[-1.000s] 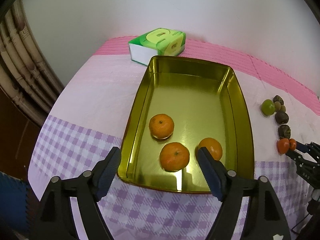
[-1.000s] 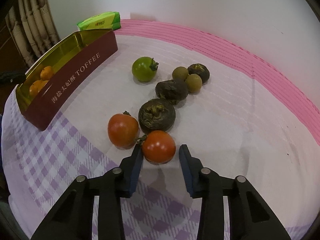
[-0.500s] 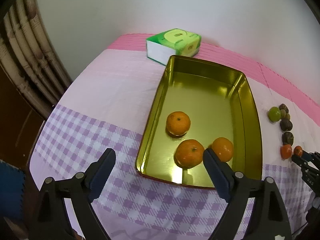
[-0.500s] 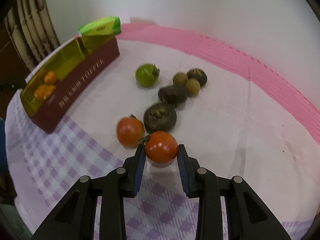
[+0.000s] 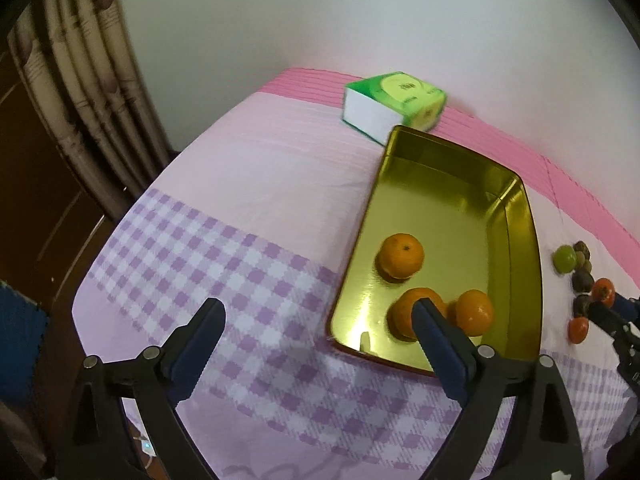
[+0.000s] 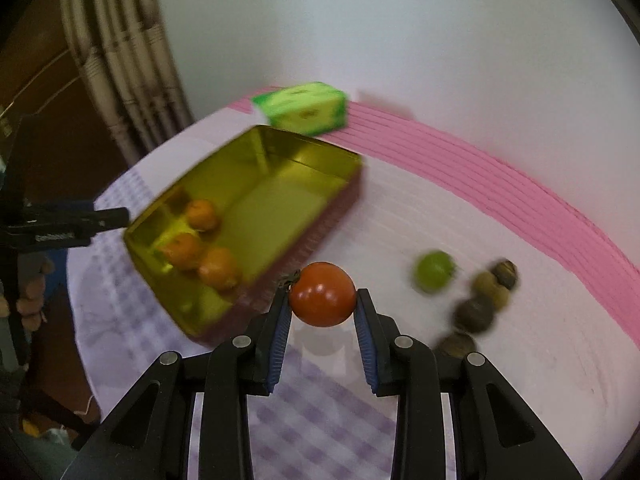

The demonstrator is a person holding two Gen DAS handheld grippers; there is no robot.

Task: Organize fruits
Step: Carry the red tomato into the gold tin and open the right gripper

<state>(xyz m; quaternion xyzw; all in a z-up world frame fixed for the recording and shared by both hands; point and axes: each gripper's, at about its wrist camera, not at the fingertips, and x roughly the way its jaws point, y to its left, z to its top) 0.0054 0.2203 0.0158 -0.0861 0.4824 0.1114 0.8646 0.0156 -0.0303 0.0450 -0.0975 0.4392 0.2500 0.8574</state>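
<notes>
Pink and lilac-checked cloth covers a table against a white wall. Right gripper [image 6: 322,312] clamps a red tomato [image 6: 322,294], lifted just beside the gold tin [image 6: 340,160] holding three oranges [image 6: 218,268]. Best carried over the rim and set down gently away from them. Left gripper [image 5: 318,328], its jaws just widened and empty, hovers beside the tin. Only the left view shows another red fruit [image 5: 578,330] on the cloth.
</notes>
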